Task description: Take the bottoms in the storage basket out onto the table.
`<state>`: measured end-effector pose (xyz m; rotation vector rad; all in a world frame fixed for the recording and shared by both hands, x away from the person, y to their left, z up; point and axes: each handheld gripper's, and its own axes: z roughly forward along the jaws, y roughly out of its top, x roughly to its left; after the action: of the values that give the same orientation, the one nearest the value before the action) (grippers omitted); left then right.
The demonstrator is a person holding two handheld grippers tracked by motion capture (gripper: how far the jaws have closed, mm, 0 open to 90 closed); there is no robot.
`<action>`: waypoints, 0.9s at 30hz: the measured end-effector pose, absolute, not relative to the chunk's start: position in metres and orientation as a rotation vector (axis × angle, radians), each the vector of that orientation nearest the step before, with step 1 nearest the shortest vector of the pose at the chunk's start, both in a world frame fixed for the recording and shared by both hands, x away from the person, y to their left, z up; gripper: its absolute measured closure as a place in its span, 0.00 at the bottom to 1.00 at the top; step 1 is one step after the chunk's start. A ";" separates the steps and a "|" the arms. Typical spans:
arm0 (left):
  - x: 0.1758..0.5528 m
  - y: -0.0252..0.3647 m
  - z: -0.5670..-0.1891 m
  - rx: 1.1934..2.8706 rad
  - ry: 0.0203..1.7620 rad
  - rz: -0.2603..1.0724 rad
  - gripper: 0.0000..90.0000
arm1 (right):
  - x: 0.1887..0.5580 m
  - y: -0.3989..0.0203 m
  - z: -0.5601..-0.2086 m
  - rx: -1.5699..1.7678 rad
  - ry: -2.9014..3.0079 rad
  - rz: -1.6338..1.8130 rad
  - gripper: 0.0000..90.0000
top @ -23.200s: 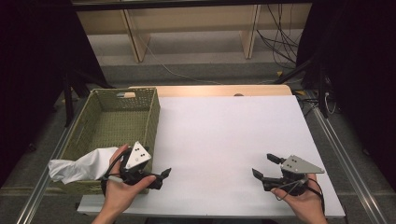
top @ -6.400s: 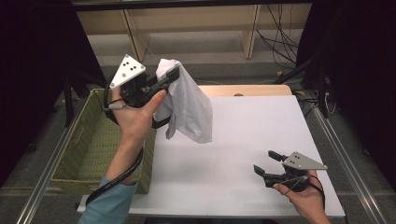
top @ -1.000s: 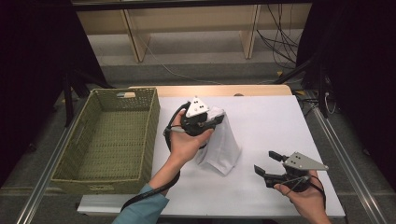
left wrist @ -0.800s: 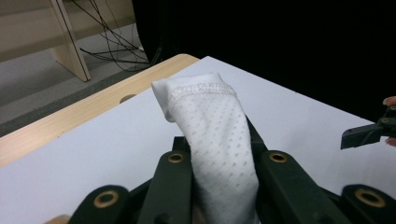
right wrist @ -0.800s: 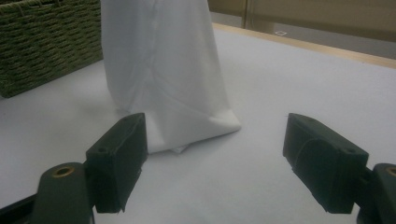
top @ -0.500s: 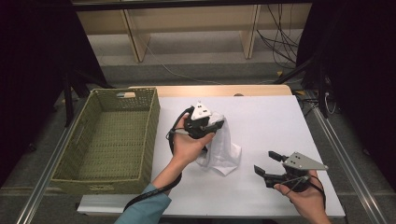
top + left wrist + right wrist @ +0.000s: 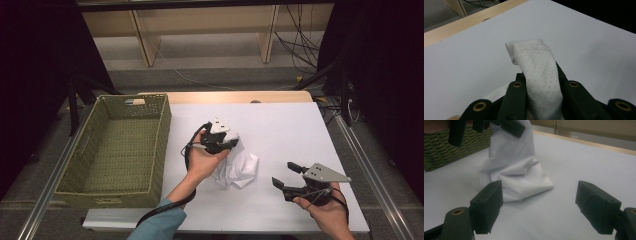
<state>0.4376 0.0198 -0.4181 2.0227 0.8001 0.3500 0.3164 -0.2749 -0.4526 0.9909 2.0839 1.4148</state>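
— What did the left gripper (image 7: 223, 142) hold?

— Its jaws were clamped on a hemmed fold of the white cloth (image 7: 239, 166), whose lower part lay crumpled on the white table (image 7: 300, 135), right of the green basket (image 7: 117, 150).

— And the right gripper (image 7: 287, 175)?

— Jaws wide apart, holding nothing, near the cloth. The left gripper view showed the cloth's dotted weave (image 7: 541, 72).
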 end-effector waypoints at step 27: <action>0.441 0.016 -0.434 2.133 0.836 0.311 0.61 | 0.317 -0.275 -0.454 0.991 2.093 1.408 0.26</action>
<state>0.4407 0.0156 -0.4339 2.1335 0.8360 0.3107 0.3168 -0.2747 -0.4535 0.9905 2.0932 1.4076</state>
